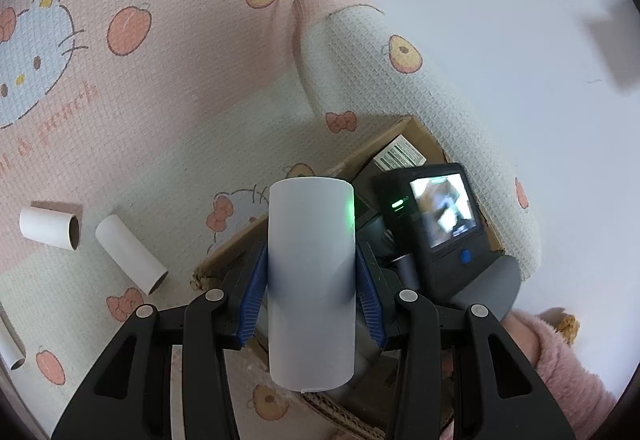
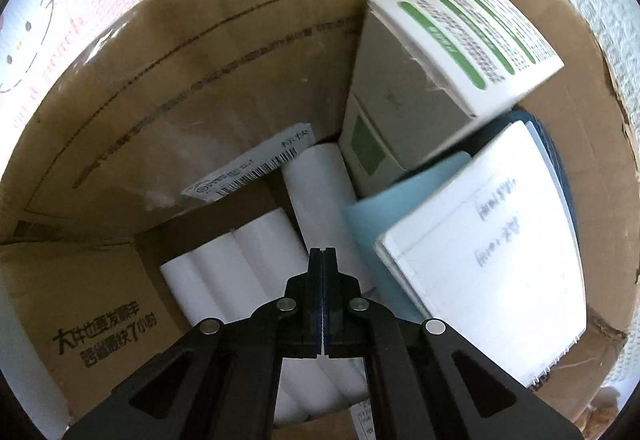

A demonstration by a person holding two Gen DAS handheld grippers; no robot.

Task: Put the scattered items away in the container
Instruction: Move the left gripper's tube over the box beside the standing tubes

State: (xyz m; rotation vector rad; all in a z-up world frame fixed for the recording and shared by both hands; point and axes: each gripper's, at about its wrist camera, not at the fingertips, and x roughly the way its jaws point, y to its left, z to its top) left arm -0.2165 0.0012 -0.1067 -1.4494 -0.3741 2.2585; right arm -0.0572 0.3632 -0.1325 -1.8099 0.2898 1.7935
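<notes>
Left wrist view first: the left gripper [image 1: 311, 280] is clamped on a plain white cardboard tube [image 1: 311, 280], upright in the centre of the frame, blue pads pressing both its sides, with a faint green glow near its top right. Behind it, at centre right, sits the brown cardboard box [image 1: 352, 159], mostly hidden by the right gripper's black body and its lit screen. Two more white cardboard tubes [image 1: 130, 254] lie on the pink and cream cartoon-print mat [image 1: 160, 79] at the left edge, well apart from the box, with lots of bare mat around them. A pink fuzzy sleeve [image 1: 560, 360] shows at the lower right.

Right wrist view: the right gripper [image 2: 324, 260] is closed with nothing between its fingers, pointing down into the box. White tubes [image 2: 236, 272] lie side by side on the floor at lower centre. A white and green carton [image 2: 448, 55] leans in the upper right, and a lined white notebook [image 2: 492, 248] fills the right side, so free floor is tight.
</notes>
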